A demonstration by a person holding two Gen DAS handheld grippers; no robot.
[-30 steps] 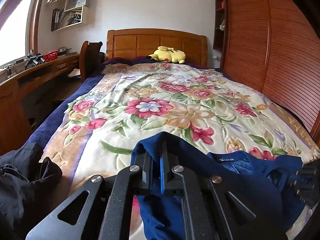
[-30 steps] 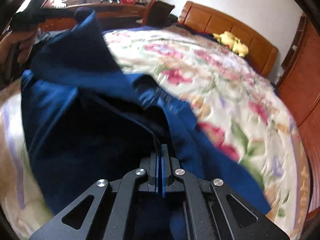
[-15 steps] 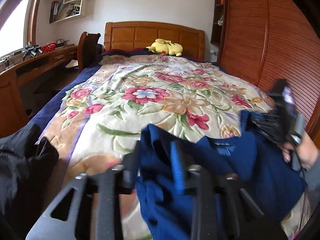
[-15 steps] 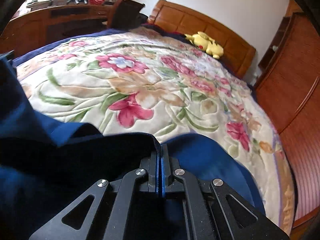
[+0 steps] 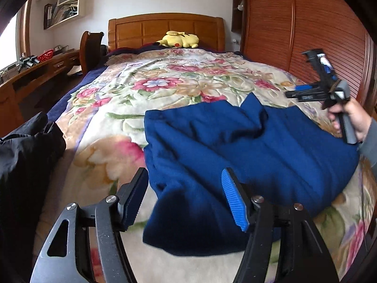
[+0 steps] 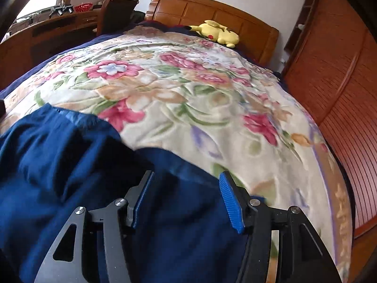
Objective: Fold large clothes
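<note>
Both grippers wide open, nothing held

Blue sweater (image 5: 247, 148) lies rumpled on the near end of the floral blanket (image 5: 165, 87); left gripper (image 5: 186, 198) and right gripper (image 6: 186, 200) hover just above it, jaws spread.

I see a floral blanket (image 5: 165, 89) spread over the bed, with a wooden headboard (image 5: 165, 29) at the far end. A yellow Pikachu plush (image 5: 180, 40) lies just in front of it. Along the left runs a wooden desk (image 5: 35, 70) carrying a red basket (image 5: 46, 55), with a chair (image 5: 90, 47) beside it. Wall shelves (image 5: 64, 4) hang above. On the right stands a slatted wooden wardrobe (image 5: 306, 23).
</note>
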